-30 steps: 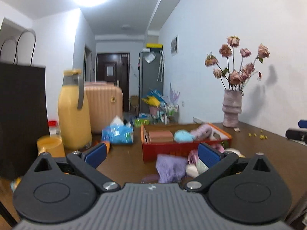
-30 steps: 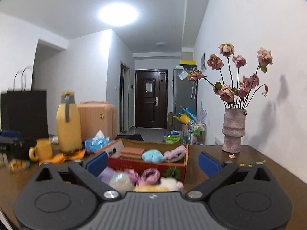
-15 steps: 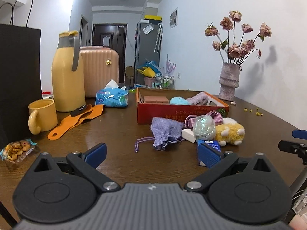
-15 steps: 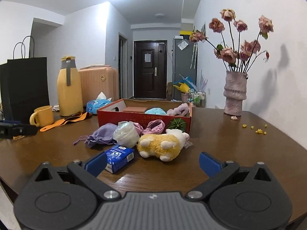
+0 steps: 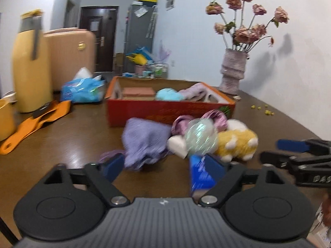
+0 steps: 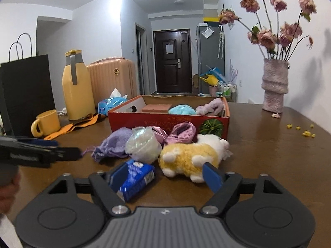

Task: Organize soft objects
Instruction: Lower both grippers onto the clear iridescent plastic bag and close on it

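Note:
A pile of soft things lies before the red cardboard box (image 5: 144, 111) (image 6: 157, 122): a purple pouch (image 5: 144, 142) (image 6: 115, 142), a shiny wrapped ball (image 5: 200, 137) (image 6: 142, 144), pink scrunchies (image 6: 182, 132) and a yellow-and-white plush (image 5: 238, 142) (image 6: 190, 157). A blue pack (image 5: 199, 175) (image 6: 136, 177) lies nearest. My left gripper (image 5: 165, 165) is open with its jaws closing, the pouch just ahead of them and the blue pack by its right finger. My right gripper (image 6: 166, 175) is also open and closing, with the blue pack at its left finger and the plush at its right. No pad presses on anything.
On the left stand a yellow jug (image 6: 77, 86), a yellow mug (image 6: 46, 123), an orange strap (image 5: 35, 122), a blue tissue pack (image 5: 82, 91) and a black paper bag (image 6: 26, 88). A vase of dried roses (image 6: 274, 88) stands far right, with yellow crumbs (image 6: 300, 129) near it.
Both grippers have come forward and down toward the pile, which now looms larger. Both pairs of jaws have narrowed. The left view has become blurred.

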`<state>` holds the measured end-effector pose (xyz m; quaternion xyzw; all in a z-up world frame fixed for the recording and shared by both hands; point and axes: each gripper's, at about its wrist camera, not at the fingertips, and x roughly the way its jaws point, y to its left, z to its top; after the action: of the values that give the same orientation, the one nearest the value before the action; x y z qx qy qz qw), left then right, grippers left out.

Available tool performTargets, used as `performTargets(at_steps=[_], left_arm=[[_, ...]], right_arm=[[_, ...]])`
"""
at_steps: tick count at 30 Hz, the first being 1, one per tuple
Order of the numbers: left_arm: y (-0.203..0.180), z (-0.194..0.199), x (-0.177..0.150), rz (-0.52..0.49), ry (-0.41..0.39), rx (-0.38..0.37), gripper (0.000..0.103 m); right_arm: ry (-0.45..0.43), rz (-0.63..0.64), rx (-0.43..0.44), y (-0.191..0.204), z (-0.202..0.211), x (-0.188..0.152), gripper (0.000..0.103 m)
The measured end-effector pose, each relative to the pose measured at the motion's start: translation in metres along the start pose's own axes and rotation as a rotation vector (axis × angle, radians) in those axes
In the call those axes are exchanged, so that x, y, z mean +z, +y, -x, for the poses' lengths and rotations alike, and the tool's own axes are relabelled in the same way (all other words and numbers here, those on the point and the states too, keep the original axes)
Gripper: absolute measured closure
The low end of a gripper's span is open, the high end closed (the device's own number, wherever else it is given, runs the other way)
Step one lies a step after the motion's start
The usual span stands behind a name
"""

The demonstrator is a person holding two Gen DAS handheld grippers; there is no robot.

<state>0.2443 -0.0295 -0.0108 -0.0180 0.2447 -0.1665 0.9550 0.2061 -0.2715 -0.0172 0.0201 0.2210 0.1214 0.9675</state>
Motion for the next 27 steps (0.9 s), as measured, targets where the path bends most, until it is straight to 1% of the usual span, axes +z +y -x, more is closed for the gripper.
performTargets(at_steps=[1, 2, 3, 5, 6, 8, 9, 10, 11, 12, 13, 14, 15, 17, 18, 19, 20, 21, 22, 27], left_arm=[[-0.002, -0.009, 0.005, 0.006, 0.001, -0.014, 0.028], [-0.004, -0.018, 0.009, 0.016, 0.008, -0.027, 0.028], [-0.004, -0.026, 0.014, 0.033, 0.012, -0.045, 0.029], [-0.003, -0.045, 0.022, 0.068, 0.023, -0.092, 0.037], [-0.002, -0.053, 0.025, 0.083, 0.03, -0.113, 0.04], [0.003, -0.068, 0.028, 0.114, 0.048, -0.138, 0.053], [0.007, -0.074, 0.029, 0.134, 0.056, -0.158, 0.055], [0.011, -0.079, 0.03, 0.157, 0.066, -0.174, 0.059], [0.016, -0.085, 0.029, 0.179, 0.08, -0.194, 0.066], [0.02, -0.089, 0.028, 0.202, 0.094, -0.215, 0.07], [0.023, -0.094, 0.027, 0.221, 0.109, -0.237, 0.077], [0.025, -0.097, 0.025, 0.234, 0.122, -0.255, 0.082], [0.028, -0.1, 0.023, 0.247, 0.142, -0.275, 0.084], [0.03, -0.106, 0.019, 0.265, 0.171, -0.289, 0.086], [0.031, -0.108, 0.017, 0.276, 0.179, -0.294, 0.086], [0.031, -0.109, 0.016, 0.283, 0.181, -0.303, 0.089], [0.031, -0.109, 0.016, 0.285, 0.181, -0.315, 0.094], [0.029, -0.107, 0.017, 0.279, 0.178, -0.321, 0.095], [0.026, -0.103, 0.018, 0.266, 0.167, -0.317, 0.098], [0.018, -0.062, 0.027, 0.224, 0.084, -0.323, 0.099]], right_arm=[[0.002, -0.005, 0.01, -0.002, -0.006, 0.003, 0.039], [0.003, -0.012, 0.019, -0.003, -0.013, 0.007, 0.043], [0.002, -0.016, 0.028, -0.005, -0.021, 0.011, 0.044], [0.002, -0.02, 0.039, -0.008, -0.036, 0.017, 0.046], [0.007, -0.023, 0.046, -0.009, -0.043, 0.02, 0.051], [0.018, -0.039, 0.076, -0.011, -0.06, 0.025, 0.058], [0.023, -0.052, 0.093, -0.012, -0.068, 0.027, 0.059], [0.029, -0.062, 0.106, -0.013, -0.075, 0.028, 0.059], [0.035, -0.071, 0.115, -0.012, -0.082, 0.028, 0.061], [0.045, -0.079, 0.123, -0.012, -0.089, 0.029, 0.065], [0.059, -0.09, 0.132, -0.012, -0.096, 0.029, 0.067], [0.066, -0.101, 0.141, -0.012, -0.102, 0.028, 0.073], [0.079, -0.109, 0.151, -0.012, -0.107, 0.027, 0.081], [0.107, -0.118, 0.16, -0.012, -0.114, 0.024, 0.089], [0.108, -0.118, 0.162, -0.012, -0.115, 0.023, 0.092], [0.113, -0.114, 0.163, -0.011, -0.116, 0.022, 0.094], [0.118, -0.109, 0.163, -0.01, -0.115, 0.023, 0.097], [0.114, -0.107, 0.155, -0.008, -0.113, 0.023, 0.1], [0.109, -0.104, 0.146, -0.006, -0.111, 0.024, 0.1], [0.03, -0.082, 0.158, 0.005, -0.076, 0.035, 0.101]])
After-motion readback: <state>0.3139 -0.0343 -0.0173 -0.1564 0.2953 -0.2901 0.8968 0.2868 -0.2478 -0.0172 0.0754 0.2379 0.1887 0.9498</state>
